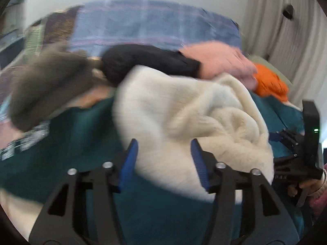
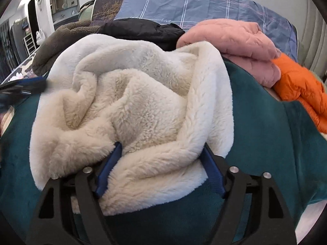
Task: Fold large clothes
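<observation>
A bulky cream fleece garment lies crumpled on a teal garment that is spread over the bed. My right gripper stands wide at the fleece's near edge. A thick fold of the fleece fills the gap between its blue pads. In the left wrist view, which is blurred, the same fleece lies on the teal cloth. My left gripper is open at the fleece's near left edge, its pads clear of the pile. A hand holds the right tool's black frame at the far right.
Behind the fleece lie a brown fleece, a black jacket, a pink quilted jacket and an orange puffer. A blue plaid sheet covers the bed's far end. Curtains hang on the right.
</observation>
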The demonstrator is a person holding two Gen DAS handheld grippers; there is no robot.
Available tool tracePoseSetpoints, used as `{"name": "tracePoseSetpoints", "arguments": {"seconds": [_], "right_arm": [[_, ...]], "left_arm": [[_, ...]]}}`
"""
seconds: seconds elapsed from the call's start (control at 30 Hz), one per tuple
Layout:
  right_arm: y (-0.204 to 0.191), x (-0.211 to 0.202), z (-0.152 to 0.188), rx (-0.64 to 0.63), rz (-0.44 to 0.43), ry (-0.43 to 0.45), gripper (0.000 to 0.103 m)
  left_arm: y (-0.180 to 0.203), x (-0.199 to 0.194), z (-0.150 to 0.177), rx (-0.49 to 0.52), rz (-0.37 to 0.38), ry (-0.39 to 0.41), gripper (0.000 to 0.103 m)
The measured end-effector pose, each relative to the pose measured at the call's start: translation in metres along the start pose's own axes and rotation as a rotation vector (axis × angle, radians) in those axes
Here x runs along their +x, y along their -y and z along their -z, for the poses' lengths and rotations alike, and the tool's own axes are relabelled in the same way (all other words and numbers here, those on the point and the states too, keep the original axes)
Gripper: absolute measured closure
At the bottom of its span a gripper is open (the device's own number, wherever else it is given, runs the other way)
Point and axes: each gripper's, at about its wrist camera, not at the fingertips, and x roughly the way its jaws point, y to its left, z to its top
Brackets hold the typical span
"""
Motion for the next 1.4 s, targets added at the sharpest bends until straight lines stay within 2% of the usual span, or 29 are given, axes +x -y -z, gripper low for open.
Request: {"name": "tracePoseSetpoints", "arguments": {"seconds": [0.1, 0.17, 0.2, 0.23, 0.3, 0.37, 0.4, 0.5, 0.63, 0.67, 0.73, 0.77, 0.8, 0.83, 0.87, 0.9, 0.97, 1.03, 1.1, 1.13, 1.23, 1.33, 1.4], "right_arm": [[-0.002, 0.001, -0.005, -0.001, 0.004, 0.004, 0.022], [-0.005, -0.007, -0.003, 0.002, 0.004, 0.012, 0.022], [-0.007, -0.013, -0.003, 0.005, 0.02, 0.017, 0.023], [-0.008, -0.022, 0.002, 0.008, 0.036, 0.021, 0.023], [-0.016, -0.037, -0.005, 0.006, 0.066, 0.05, 0.025], [-0.032, -0.054, -0.012, -0.018, 0.051, 0.098, 0.029], [-0.038, -0.059, -0.014, -0.026, 0.033, 0.106, 0.034], [-0.052, -0.058, -0.02, 0.008, -0.084, 0.098, 0.041], [-0.061, -0.008, -0.004, 0.017, -0.066, -0.05, 0.041], [-0.067, -0.006, 0.001, -0.025, -0.031, -0.013, 0.041], [-0.071, -0.008, -0.001, -0.043, -0.007, -0.02, 0.041], [-0.07, -0.007, -0.002, -0.037, -0.012, -0.028, 0.04], [-0.067, -0.006, -0.001, -0.028, -0.024, -0.026, 0.04], [-0.066, -0.006, -0.001, -0.025, -0.028, -0.024, 0.04], [-0.066, -0.007, -0.001, -0.025, -0.029, -0.022, 0.04], [-0.066, -0.007, -0.002, -0.026, -0.028, -0.021, 0.04], [-0.066, -0.006, 0.0, -0.025, -0.031, -0.017, 0.04], [-0.065, -0.007, 0.0, -0.022, -0.035, -0.016, 0.039], [-0.065, -0.007, 0.0, -0.022, -0.038, -0.015, 0.039], [-0.065, -0.007, 0.0, -0.022, -0.04, -0.015, 0.039], [-0.063, -0.009, 0.001, -0.011, -0.057, -0.011, 0.038], [-0.052, -0.016, 0.001, 0.031, -0.117, 0.004, 0.038], [-0.044, -0.024, 0.001, 0.055, -0.155, -0.006, 0.038]], "left_arm": [[-0.058, -0.039, 0.014, -0.136, -0.143, 0.05, 0.043], [-0.122, -0.067, 0.033, -0.302, -0.284, 0.069, 0.04], [-0.141, -0.073, 0.04, -0.357, -0.325, 0.065, 0.04], [-0.177, -0.085, 0.053, -0.464, -0.392, 0.056, 0.039], [-0.233, -0.104, 0.078, -0.633, -0.465, 0.057, 0.039], [-0.273, -0.112, 0.094, -0.743, -0.494, 0.048, 0.038], [-0.292, -0.114, 0.1, -0.796, -0.503, 0.049, 0.037], [-0.333, -0.113, 0.107, -0.912, -0.513, 0.071, 0.033], [-0.367, -0.102, 0.105, -1.015, -0.493, 0.107, 0.026], [-0.374, -0.097, 0.104, -1.034, -0.49, 0.103, 0.026], [-0.385, -0.091, 0.103, -1.072, -0.511, 0.104, 0.026], [-0.389, -0.089, 0.103, -1.084, -0.511, 0.114, 0.028], [-0.393, -0.088, 0.103, -1.093, -0.509, 0.125, 0.043], [-0.397, -0.085, 0.103, -1.096, -0.496, 0.139, 0.06], [-0.4, -0.083, 0.102, -1.1, -0.469, 0.136, 0.092], [-0.401, -0.083, 0.101, -1.108, -0.447, 0.141, 0.093], [-0.393, -0.09, 0.09, -1.064, -0.454, 0.192, 0.094], [-0.368, -0.101, 0.067, -0.953, -0.448, 0.247, 0.094], [-0.324, -0.111, 0.032, -0.801, -0.379, 0.303, 0.094], [-0.302, -0.114, 0.014, -0.727, -0.336, 0.325, 0.094], [-0.204, -0.118, -0.04, -0.478, -0.141, 0.381, 0.094], [-0.107, -0.102, -0.073, -0.266, 0.045, 0.361, 0.093], [-0.046, -0.083, -0.082, -0.14, 0.145, 0.325, 0.09]]}}
